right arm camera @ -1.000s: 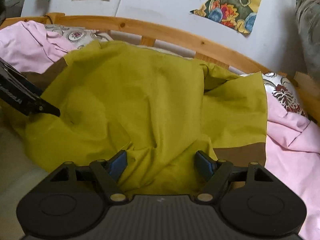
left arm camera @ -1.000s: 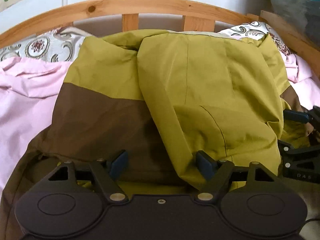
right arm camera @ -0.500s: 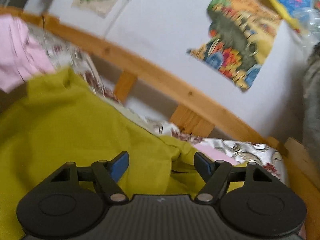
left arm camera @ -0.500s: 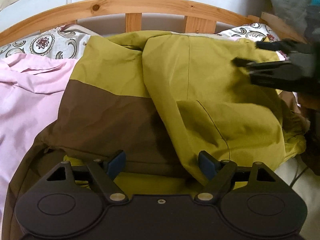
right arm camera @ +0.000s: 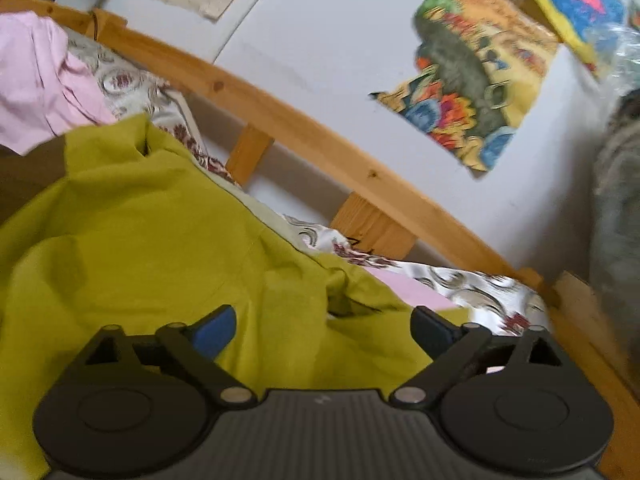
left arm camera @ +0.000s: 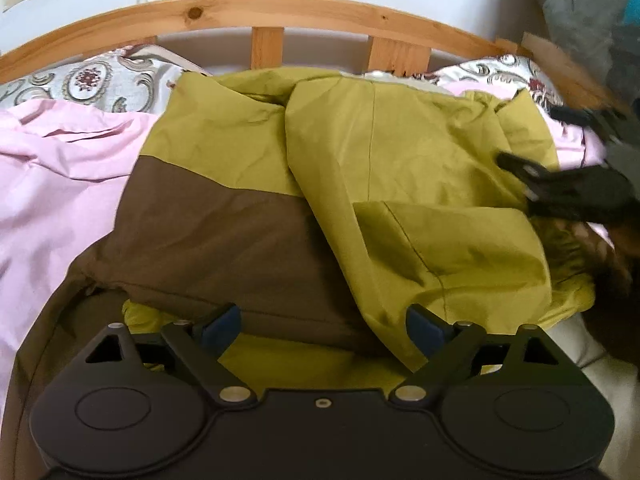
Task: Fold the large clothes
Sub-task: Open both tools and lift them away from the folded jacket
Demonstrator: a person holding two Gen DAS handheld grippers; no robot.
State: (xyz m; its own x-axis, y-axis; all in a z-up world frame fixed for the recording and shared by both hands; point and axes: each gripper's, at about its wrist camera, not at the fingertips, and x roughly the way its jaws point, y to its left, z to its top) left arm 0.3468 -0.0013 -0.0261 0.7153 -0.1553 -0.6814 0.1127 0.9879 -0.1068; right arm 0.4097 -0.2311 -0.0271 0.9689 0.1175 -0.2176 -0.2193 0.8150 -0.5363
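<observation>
Left wrist view: the left gripper (left arm camera: 322,322) has its jaws spread and holding nothing. The olive-green and brown padded jacket (left arm camera: 360,184) lies straight ahead of them on the pink bedsheet (left arm camera: 60,184), its long axis running away toward the wooden headboard (left arm camera: 240,8). The right gripper (left arm camera: 560,188) reaches in over the jacket's right edge.

Right wrist view: the right gripper (right arm camera: 322,326) also has its jaws spread, with olive fabric just ahead and to their left. No writing is legible.
</observation>
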